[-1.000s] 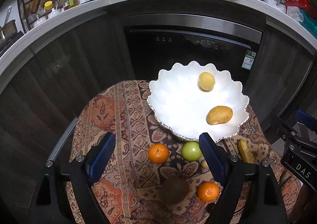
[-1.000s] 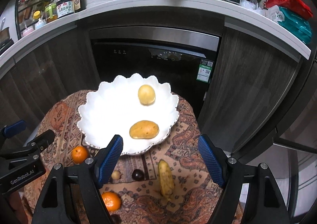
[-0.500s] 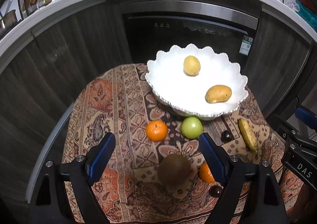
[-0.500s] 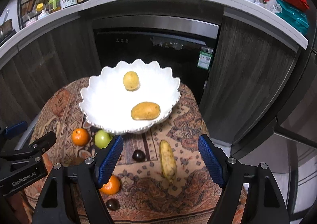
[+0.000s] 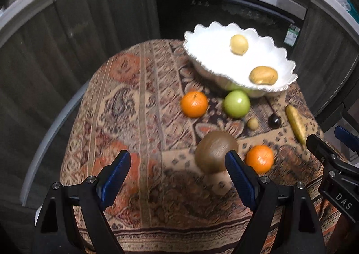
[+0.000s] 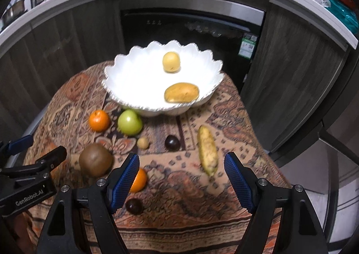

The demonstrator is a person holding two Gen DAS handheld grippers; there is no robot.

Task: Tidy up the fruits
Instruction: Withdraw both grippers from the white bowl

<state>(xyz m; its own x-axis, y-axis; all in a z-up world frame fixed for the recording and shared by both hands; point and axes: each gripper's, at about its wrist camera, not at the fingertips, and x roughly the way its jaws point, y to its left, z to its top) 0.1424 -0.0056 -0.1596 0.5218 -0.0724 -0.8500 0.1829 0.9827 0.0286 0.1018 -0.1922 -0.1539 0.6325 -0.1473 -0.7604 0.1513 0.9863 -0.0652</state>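
A white scalloped bowl (image 5: 202, 52) (image 6: 125, 79) at the table's far side holds a round yellow fruit (image 6: 171, 61) and a mango (image 6: 181, 92). On the patterned cloth lie an orange (image 5: 194, 104), a green apple (image 5: 236, 104), a brown kiwi (image 5: 214, 152), a second orange (image 5: 259, 159), a banana (image 6: 207, 149), a small pale fruit (image 6: 143, 143) and two dark fruits (image 6: 172, 143) (image 6: 134, 206). My left gripper (image 5: 178, 172) is open above the cloth, the kiwi just beside its right finger. My right gripper (image 6: 181, 177) is open, the banana just beyond its gap.
The small round table (image 5: 74, 106) drops off on every side. Dark cabinets and a built-in appliance (image 6: 190, 27) stand behind it, under a counter (image 6: 67, 0) with bottles. The left half of the cloth bears no fruit.
Both grippers have come down and nearer to the table, so the fruit looks larger. The bowl has slid up in both views. Nothing was grasped.
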